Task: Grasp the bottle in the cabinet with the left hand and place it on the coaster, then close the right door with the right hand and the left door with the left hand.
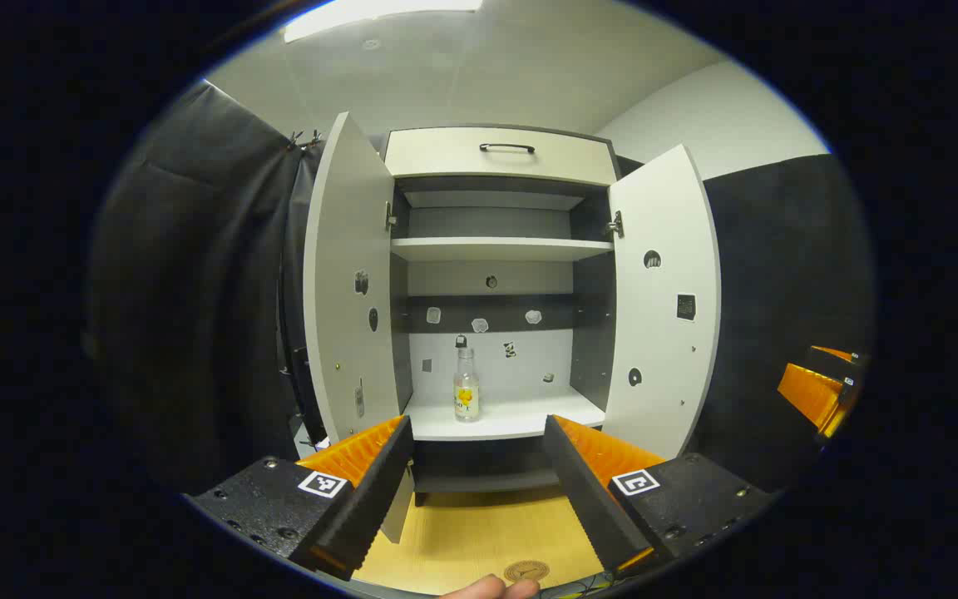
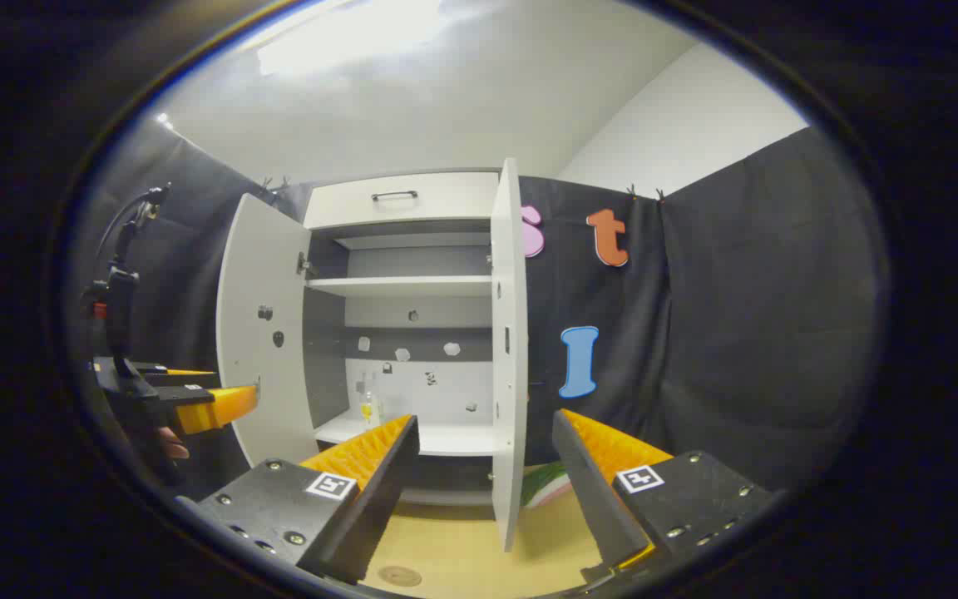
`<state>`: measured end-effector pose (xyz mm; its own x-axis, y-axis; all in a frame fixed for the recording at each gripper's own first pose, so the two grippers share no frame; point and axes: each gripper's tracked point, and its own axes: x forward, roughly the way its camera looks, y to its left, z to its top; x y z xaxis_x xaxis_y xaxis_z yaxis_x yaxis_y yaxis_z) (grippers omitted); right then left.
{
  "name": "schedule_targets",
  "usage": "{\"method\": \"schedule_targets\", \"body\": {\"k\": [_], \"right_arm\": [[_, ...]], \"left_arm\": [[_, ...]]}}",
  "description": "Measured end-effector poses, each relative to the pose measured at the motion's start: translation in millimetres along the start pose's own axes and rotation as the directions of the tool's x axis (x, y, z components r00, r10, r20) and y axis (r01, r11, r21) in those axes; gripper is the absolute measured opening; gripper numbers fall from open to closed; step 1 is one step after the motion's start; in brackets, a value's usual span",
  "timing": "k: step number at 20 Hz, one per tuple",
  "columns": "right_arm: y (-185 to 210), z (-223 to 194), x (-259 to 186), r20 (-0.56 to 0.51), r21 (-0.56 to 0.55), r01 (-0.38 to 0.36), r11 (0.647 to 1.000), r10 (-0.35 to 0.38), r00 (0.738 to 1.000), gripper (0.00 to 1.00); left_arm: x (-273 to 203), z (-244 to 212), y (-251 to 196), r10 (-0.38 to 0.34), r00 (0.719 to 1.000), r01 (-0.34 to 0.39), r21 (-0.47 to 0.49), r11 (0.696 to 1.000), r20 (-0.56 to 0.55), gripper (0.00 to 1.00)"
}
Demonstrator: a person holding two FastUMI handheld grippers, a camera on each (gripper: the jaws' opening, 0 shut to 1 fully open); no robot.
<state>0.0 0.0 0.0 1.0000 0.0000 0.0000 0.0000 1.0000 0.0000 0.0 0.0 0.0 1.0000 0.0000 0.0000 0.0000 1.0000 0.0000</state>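
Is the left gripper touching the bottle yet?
Apart. In the left gripper view the bottle stands on the cabinet shelf, far beyond the open left gripper.

so the white lower cabinet shelf has just one clear glass bottle with a yellow label standing upright on it, left of centre

Left gripper: 2 fingers spread wide, nothing between them, held level and facing forward; a fingertip of the holding hand shows below it. Right gripper: 2 fingers likewise spread wide and empty, level, beside the left gripper.
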Motion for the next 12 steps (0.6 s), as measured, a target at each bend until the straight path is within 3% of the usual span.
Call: {"method": "schedule_targets", "body": {"k": [1,8,12], "right_arm": [[-1,-1,-2,0.002,-0.003,-0.007,1.0,0.007,1.0,0.98],[-20,-13,-18,0.011,-0.012,-0.028,1.0,0.029,1.0,0.98],[-23,-11,-22,0.02,-0.02,-0.05,0.999,0.05,0.999,0.98]], "left_arm": [[-3,-1,-3,0.006,1.0,-0.006,0.004,1.0,0.002,1.0],[-24,0,-23,0.041,0.998,-0.041,-0.001,0.999,0.046,0.99],[-21,-1,-39,0.014,0.999,-0.013,-0.045,0.999,0.035,1.0]]}}
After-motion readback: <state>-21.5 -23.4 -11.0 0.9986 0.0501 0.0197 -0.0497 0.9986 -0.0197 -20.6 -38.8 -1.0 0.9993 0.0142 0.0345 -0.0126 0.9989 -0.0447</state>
